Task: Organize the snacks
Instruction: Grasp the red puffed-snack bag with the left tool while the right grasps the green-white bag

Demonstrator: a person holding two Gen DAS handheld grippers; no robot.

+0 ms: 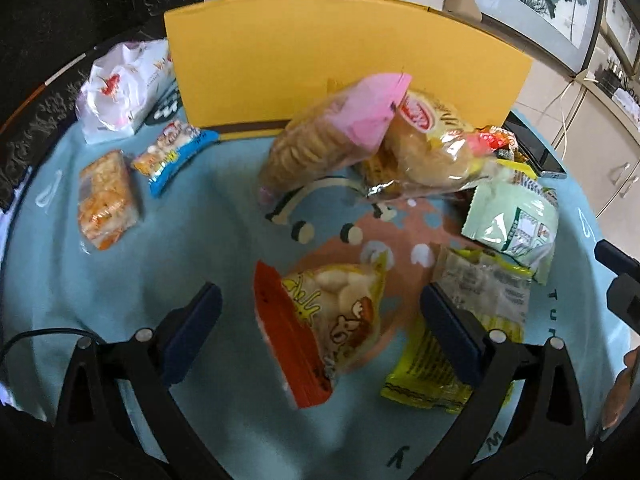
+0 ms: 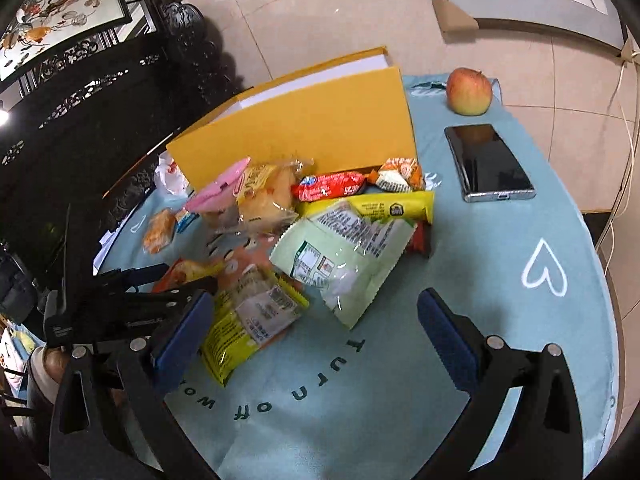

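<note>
Two spread tools over a heap of snacks on the blue-clothed counter

We had the left tool (image 1: 320,320) with its jaws wide apart and gripping nothing; between them lay the orange-and-yellow snack bag (image 1: 320,328), its long axis running away from the tool and leaning left, its orange sealed edge on the left side. The right tool (image 2: 316,332) was spread and empty too, poised near the pale green packet (image 2: 344,252), which lay flat, barcode side up, one corner pointing toward us. The biscuit sleeve with the pink end (image 1: 320,136) slanted up to the right against the bread bag (image 1: 424,148), before the upright yellow box (image 1: 320,60). An apple (image 2: 469,91) and a phone (image 2: 488,162) sat well apart on the right.
</note>
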